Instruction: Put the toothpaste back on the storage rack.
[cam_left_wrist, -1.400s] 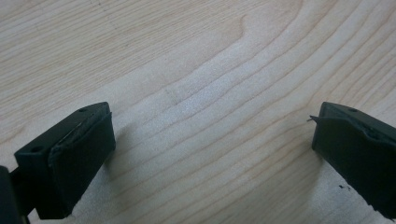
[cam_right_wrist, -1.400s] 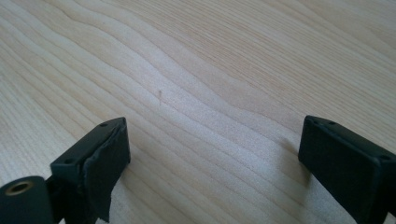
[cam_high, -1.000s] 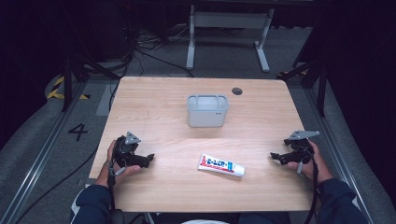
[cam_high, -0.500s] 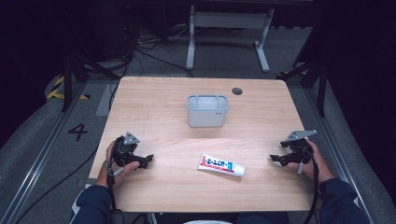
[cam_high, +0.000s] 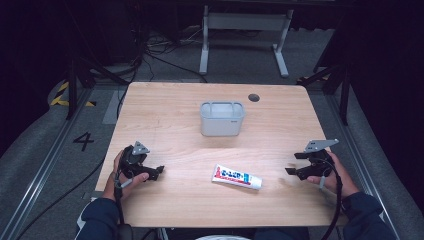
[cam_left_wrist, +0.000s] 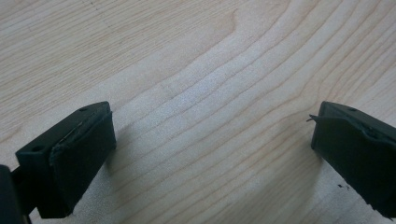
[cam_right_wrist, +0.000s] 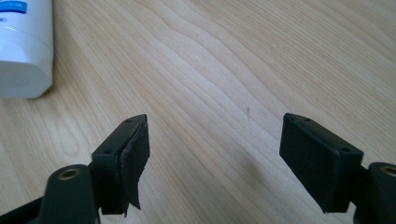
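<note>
A white toothpaste tube (cam_high: 236, 177) with blue and red print lies flat near the table's front middle; its white cap end (cam_right_wrist: 21, 51) shows at the top left of the right gripper view. A grey open bin (cam_high: 222, 118) stands upright at the table's centre. My left gripper (cam_high: 158, 171) rests low at the front left, jaws wide apart over bare wood (cam_left_wrist: 210, 140), nothing between them. My right gripper (cam_high: 292, 164) sits at the front right, a short way right of the tube's cap, open and empty (cam_right_wrist: 215, 154).
The wooden table (cam_high: 165, 105) has a round dark grommet hole (cam_high: 254, 97) at the back right. Beyond the far edge stand a grey metal frame (cam_high: 243, 22) and cables on the floor. A person's hands and dark sleeves hold both grippers at the front edge.
The left gripper has shifted slightly forward and down toward the table. The right gripper has dipped a little lower. Tube and bin stay put.
</note>
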